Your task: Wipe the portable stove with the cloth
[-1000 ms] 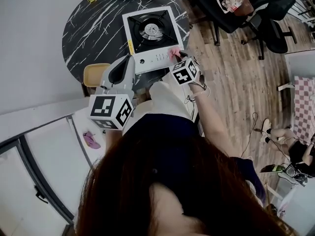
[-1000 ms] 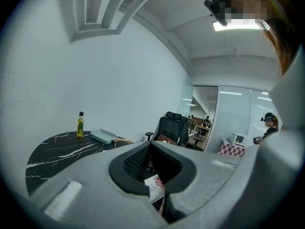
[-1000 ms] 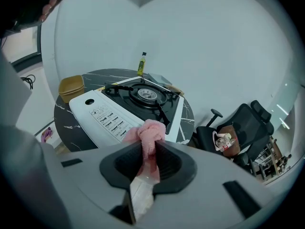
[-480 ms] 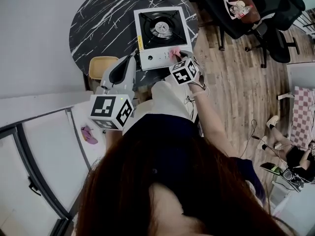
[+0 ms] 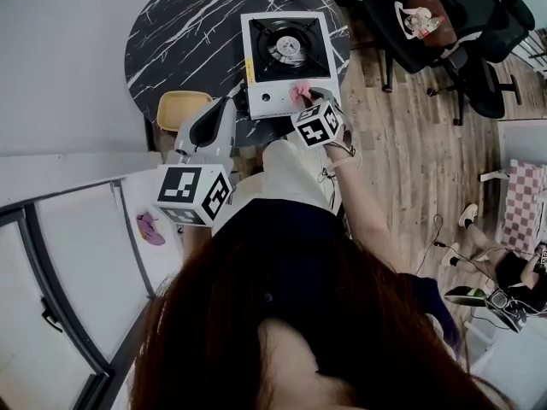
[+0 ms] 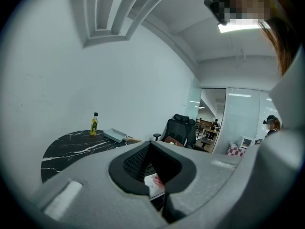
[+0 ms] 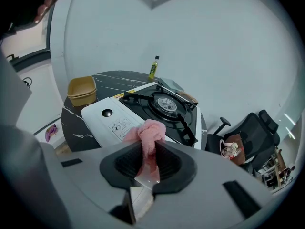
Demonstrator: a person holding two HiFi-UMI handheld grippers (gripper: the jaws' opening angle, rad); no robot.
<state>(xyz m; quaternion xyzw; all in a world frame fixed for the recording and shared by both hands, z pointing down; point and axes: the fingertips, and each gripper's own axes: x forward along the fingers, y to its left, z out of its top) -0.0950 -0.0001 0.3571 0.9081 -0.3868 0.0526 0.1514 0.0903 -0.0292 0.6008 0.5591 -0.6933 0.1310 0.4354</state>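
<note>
Gripping: the right gripper (image 7: 147,162) has its jaws clenched on the pink cloth (image 7: 148,130).
Cloth: a knotted bunch stands out just beyond the fingertips, and a thinner part hangs down between the pads.
Portable stove (image 7: 143,104): directly ahead of the right fingers, on the black marble table (image 5: 184,45). The bunch is over its white front panel, but I cannot tell if it touches.
Knob (image 7: 106,112): on the same panel, to the left of the right fingertips.
Burner (image 7: 167,104): beyond the cloth, farther from the fingers.
Left gripper (image 6: 155,178): jaws closed together with nothing held, at the near table edge, apart from the stove.
Yellow container (image 5: 179,108): just left of the left fingers.
Oil bottle (image 6: 94,124): upright, far ahead and left of the left fingers.
</note>
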